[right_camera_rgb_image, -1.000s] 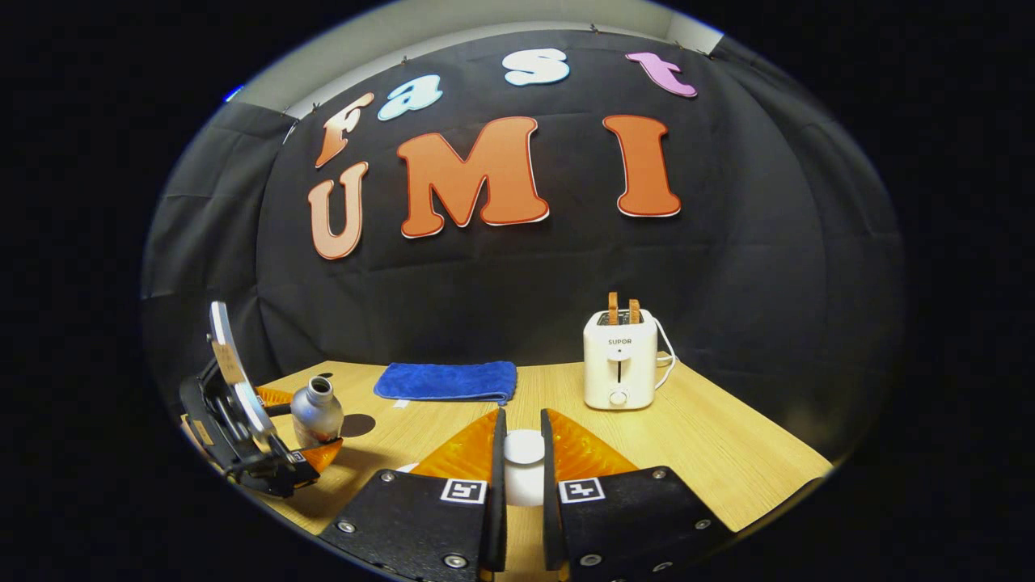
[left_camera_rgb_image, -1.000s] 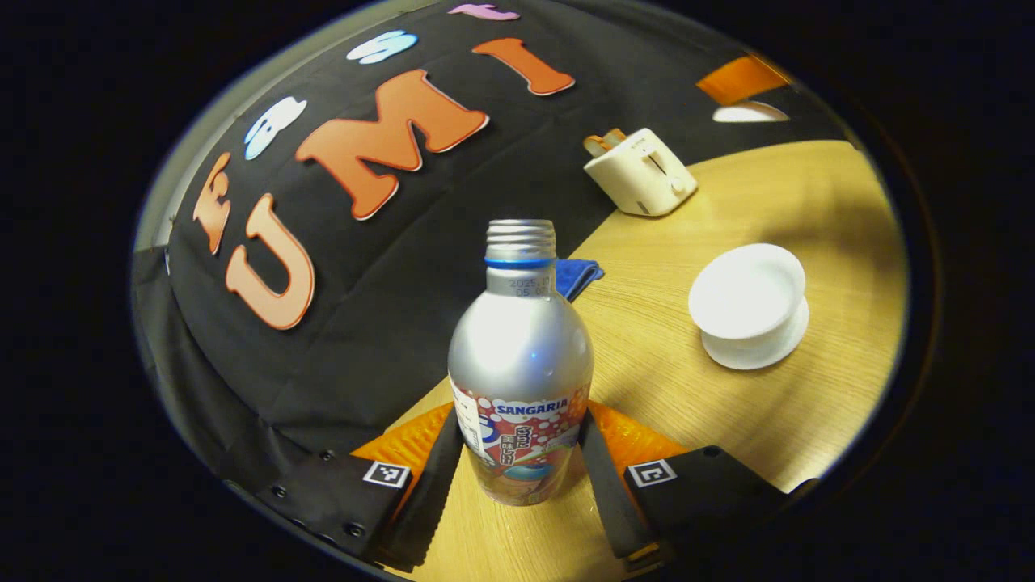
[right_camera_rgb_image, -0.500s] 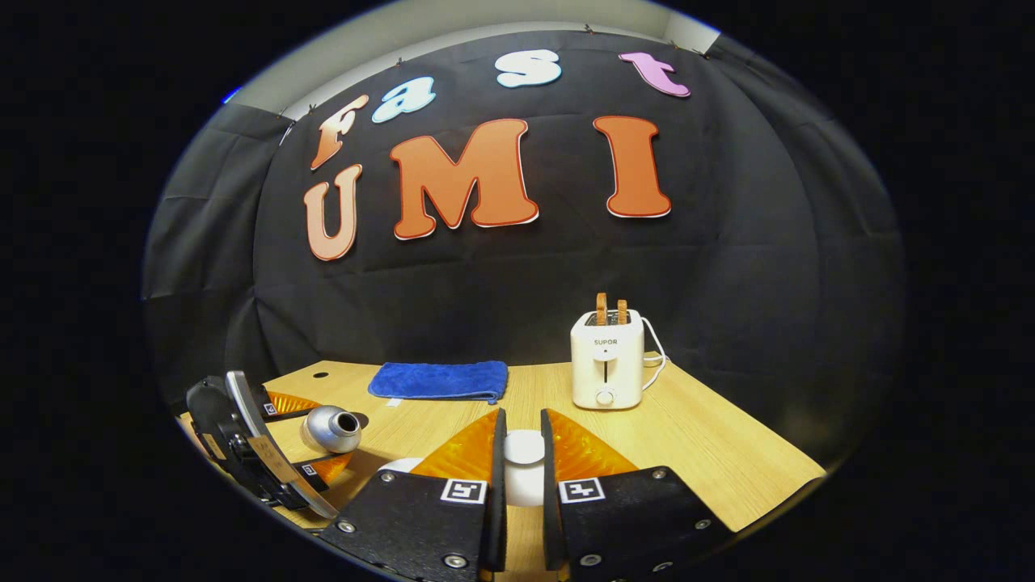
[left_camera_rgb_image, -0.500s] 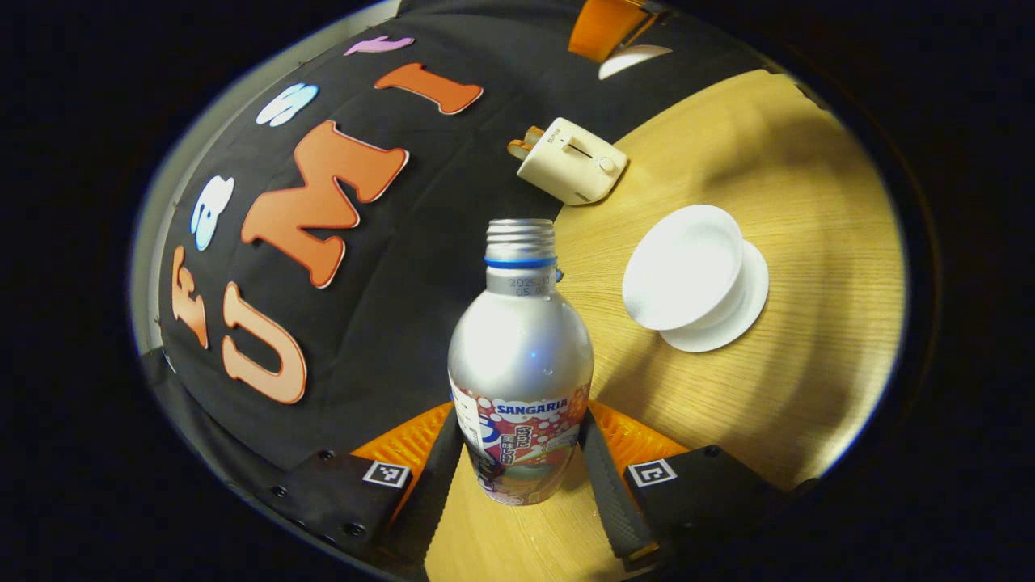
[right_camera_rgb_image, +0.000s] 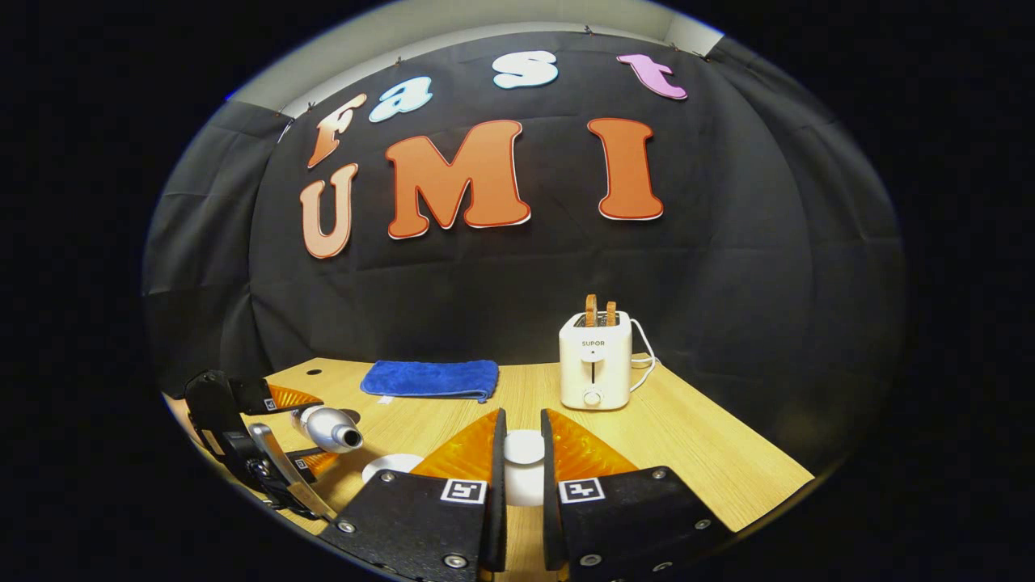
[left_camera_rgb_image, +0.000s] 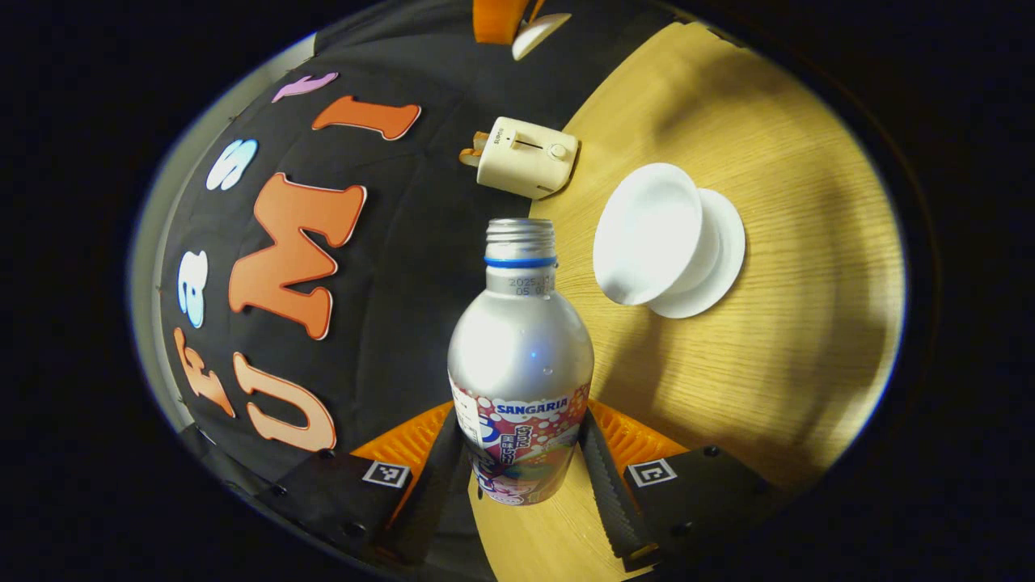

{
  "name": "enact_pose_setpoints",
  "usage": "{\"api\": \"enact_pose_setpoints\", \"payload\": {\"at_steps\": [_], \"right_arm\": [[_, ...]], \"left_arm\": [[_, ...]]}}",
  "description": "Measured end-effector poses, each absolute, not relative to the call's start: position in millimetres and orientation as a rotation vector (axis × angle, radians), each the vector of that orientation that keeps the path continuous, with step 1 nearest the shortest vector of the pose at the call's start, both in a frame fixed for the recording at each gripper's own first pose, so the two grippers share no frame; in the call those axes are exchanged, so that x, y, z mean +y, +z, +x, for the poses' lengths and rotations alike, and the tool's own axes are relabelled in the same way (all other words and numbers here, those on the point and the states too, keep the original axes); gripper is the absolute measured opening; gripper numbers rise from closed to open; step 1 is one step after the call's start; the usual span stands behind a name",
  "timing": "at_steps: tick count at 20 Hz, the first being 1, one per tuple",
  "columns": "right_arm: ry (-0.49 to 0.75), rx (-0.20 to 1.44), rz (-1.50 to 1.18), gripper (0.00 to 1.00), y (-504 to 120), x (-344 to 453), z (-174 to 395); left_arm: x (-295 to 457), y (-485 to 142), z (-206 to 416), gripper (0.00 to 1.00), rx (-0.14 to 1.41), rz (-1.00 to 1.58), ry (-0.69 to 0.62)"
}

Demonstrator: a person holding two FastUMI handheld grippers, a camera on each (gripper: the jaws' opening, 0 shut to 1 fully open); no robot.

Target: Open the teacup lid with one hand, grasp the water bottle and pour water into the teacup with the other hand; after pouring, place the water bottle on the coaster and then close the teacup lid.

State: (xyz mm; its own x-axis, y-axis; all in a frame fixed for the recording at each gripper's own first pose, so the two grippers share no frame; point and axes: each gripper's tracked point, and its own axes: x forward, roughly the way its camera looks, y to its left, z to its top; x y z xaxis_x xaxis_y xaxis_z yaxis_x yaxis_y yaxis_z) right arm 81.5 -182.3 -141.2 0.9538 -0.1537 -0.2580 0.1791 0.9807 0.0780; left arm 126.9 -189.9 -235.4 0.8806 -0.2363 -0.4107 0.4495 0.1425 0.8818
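Bottle [left_camera_rgb_image: 520, 368]: silver metal body, threaded open neck with no cap, blue ring under the thread, printed date below the ring, colourful printed band round the lower half. Droplets on the shoulder. Clamped at the lower body between both fingers of the left hand-held gripper [left_camera_rgb_image: 521, 473]. In the right gripper view the bottle [right_camera_rgb_image: 327, 428] lies tipped near level, its open mouth towards the cup, held above the bench.

Cup [left_camera_rgb_image: 651, 233]: plain white, round, wide open mouth, uncovered, standing on a white saucer [left_camera_rgb_image: 711, 267] of larger rim. It stands on the bench [left_camera_rgb_image: 776, 339] just beyond and to the side of the bottle's neck, not touching it. In the right gripper view a white rim [right_camera_rgb_image: 388, 466] shows low beside the bottle's mouth, partly hidden by the near finger.

Lid [right_camera_rgb_image: 524, 461]: white, with a rounded knob on top; the knob is pinched between both fingers of the right hand-held gripper [right_camera_rgb_image: 523, 477], which stand nearly together on it. The lid is raised off the cup.

Left hand-held gripper [right_camera_rgb_image: 267, 461], as seen from the right gripper view: tilted over at the bench's near left edge.

Other items: cream toaster [right_camera_rgb_image: 595, 360] with two slices standing in it, at the back of the light wood bench; folded blue cloth [right_camera_rgb_image: 430, 378] to its left, well apart.
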Motion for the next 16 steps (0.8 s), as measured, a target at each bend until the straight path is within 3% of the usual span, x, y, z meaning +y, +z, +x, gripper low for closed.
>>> {"api": "enact_pose_setpoints", "payload": {"at_steps": [16], "right_arm": [[-0.147,0.262,0.08,0.18,-141,-179,77]], "left_arm": [[-188,-223,147,0.83,0.099,1.653,-0.525]]}}
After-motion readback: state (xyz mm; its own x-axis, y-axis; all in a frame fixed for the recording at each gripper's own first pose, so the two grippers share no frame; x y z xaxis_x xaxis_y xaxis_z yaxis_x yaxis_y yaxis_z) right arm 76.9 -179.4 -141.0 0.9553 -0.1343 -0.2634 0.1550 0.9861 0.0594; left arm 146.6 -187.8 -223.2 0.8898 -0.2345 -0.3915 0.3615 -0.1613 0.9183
